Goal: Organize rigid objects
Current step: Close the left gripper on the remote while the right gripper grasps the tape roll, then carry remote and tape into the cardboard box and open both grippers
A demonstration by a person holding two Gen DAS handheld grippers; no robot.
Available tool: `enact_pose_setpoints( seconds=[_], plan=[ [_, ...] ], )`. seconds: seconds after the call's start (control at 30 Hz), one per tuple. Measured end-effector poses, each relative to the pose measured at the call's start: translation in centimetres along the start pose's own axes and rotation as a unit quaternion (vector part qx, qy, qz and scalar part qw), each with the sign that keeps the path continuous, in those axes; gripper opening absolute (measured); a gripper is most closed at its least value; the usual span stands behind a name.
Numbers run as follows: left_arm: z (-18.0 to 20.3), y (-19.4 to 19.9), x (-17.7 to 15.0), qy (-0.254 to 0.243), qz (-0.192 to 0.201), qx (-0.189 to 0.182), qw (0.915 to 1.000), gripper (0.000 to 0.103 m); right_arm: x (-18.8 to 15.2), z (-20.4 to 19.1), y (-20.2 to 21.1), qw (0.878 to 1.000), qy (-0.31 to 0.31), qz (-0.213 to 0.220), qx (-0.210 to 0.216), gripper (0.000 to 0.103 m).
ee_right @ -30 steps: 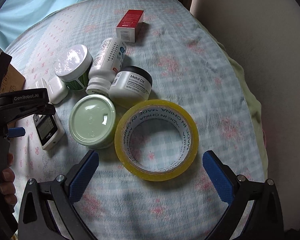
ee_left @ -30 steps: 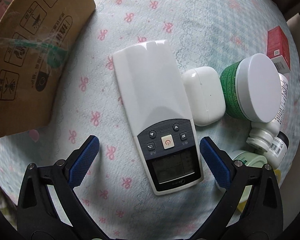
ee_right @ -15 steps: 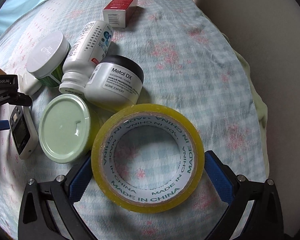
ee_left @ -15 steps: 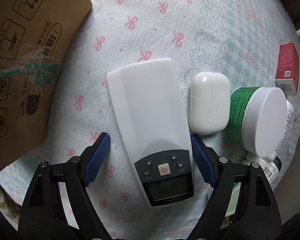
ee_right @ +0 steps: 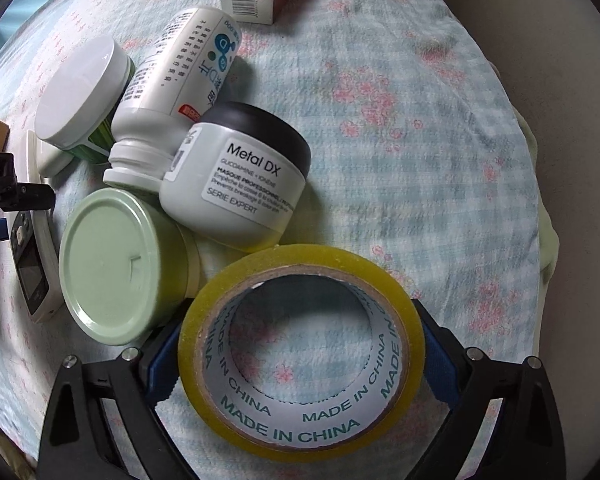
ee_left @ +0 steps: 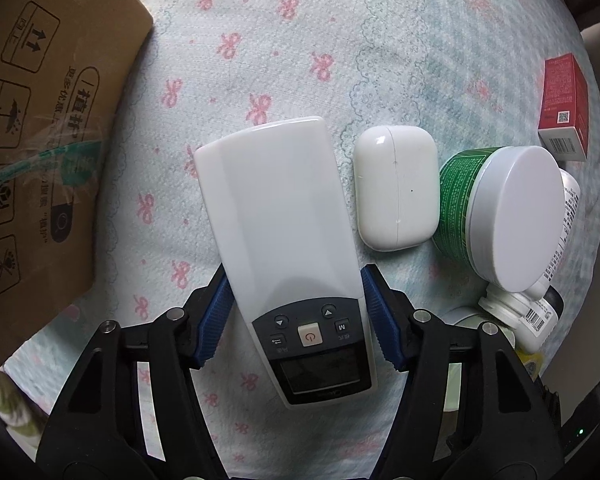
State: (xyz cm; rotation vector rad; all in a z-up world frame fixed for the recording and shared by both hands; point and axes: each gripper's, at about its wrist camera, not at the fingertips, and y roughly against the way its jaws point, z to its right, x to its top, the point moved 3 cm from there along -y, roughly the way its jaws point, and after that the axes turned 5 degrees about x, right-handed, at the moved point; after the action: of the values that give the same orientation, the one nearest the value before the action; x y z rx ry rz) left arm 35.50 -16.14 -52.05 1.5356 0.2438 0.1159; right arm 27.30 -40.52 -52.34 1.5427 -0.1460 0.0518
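Bow-print quilt (ee_left: pixel 260 40). L gripper (ee_left: pixel 296 316) closing on remote (ee_left: pixel 280 216), pads at its sides – stiff, slick, light. R gripper (ee_right: pixel 296 360) wide, closing round tape (ee_right: pixel 300 360) – rigid ring, take outer rim.

A: What carries everything?
B: A bed (ee_left: pixel 380 60) under a pale blue quilted cover with pink bows
A: What lies on it?
B: A white remote (ee_left: pixel 288 232), earbud case (ee_left: pixel 396 188), jars, a tape roll (ee_right: pixel 300 356), a red box (ee_left: pixel 564 108), a cardboard box (ee_left: pixel 36 152)
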Motion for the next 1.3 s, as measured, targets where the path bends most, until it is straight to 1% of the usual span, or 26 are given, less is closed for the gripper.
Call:
enact_pose_setpoints(
  seconds=[0.1, 0.17, 0.27, 0.3, 0.43, 0.47, 0.63, 0.73, 0.8, 0.93, 1.03, 1.17, 1.23, 1.3],
  plan=[
    [0.5, 0.1, -0.9, -0.006, 0.003, -0.004, 1.0000, 0.060, -0.1, -0.1, 0.1, 1.000, -0.002, 0.005, -0.001, 0.097],
    [0.5, 0.7, -1.6, -0.011, 0.008, -0.007, 0.9999, 0.060, -0.9, -0.4, 1.0, 1.000, -0.003, 0.012, -0.002, 0.097],
    [0.9, 1.6, -1.1, -0.017, 0.019, -0.015, 0.9996, 0.060, -0.8, -0.1, 1.9, 1.000, -0.007, 0.025, 0.001, 0.097],
    [1.0, 2.2, -1.8, -0.018, 0.023, -0.018, 0.9994, 0.060, -0.8, 0.1, 2.3, 1.000, -0.010, 0.028, 0.003, 0.097],
    [1.0, 4.6, -1.7, -0.019, 0.042, -0.035, 0.9983, 0.060, -0.7, 0.4, 4.4, 0.999, -0.015, 0.046, 0.004, 0.097],
    [0.2, 5.7, -2.1, -0.019, 0.048, -0.039, 0.9979, 0.060, -0.7, 0.3, 5.1, 0.999, -0.015, 0.051, 0.004, 0.097],
    [-1.2, 10.0, -2.4, -0.013, 0.083, -0.061, 0.9946, 0.060, -0.4, -0.3, 9.2, 0.997, -0.009, 0.080, 0.010, 0.097],
    [-2.1, 12.3, -3.6, -0.003, 0.104, -0.073, 0.9919, 0.060, -0.9, -1.9, 12.0, 0.995, -0.001, 0.101, 0.023, 0.097],
    [-2.7, 14.0, -4.9, 0.005, 0.119, -0.078, 0.9898, 0.060, -0.6, -3.0, 13.8, 0.993, 0.008, 0.114, 0.031, 0.097],
    [-5.4, 17.1, -4.9, 0.023, 0.150, -0.081, 0.9851, 0.060, -0.1, -6.3, 16.8, 0.989, 0.036, 0.137, 0.050, 0.097],
    [-8.0, 19.2, -4.3, 0.036, 0.172, -0.082, 0.9811, 0.060, 0.7, -9.4, 19.0, 0.984, 0.057, 0.154, 0.074, 0.097],
    [-12.8, 21.5, -3.1, 0.066, 0.192, -0.082, 0.9757, 0.060, 2.3, -14.2, 21.2, 0.974, 0.091, 0.180, 0.100, 0.097],
    [-15.6, 22.5, -2.4, 0.086, 0.201, -0.081, 0.9724, 0.060, 3.4, -16.9, 22.4, 0.969, 0.107, 0.186, 0.118, 0.097],
    [-18.3, 23.1, -1.6, 0.101, 0.205, -0.078, 0.9704, 0.060, 4.5, -19.6, 23.1, 0.966, 0.122, 0.184, 0.138, 0.097]
  ],
)
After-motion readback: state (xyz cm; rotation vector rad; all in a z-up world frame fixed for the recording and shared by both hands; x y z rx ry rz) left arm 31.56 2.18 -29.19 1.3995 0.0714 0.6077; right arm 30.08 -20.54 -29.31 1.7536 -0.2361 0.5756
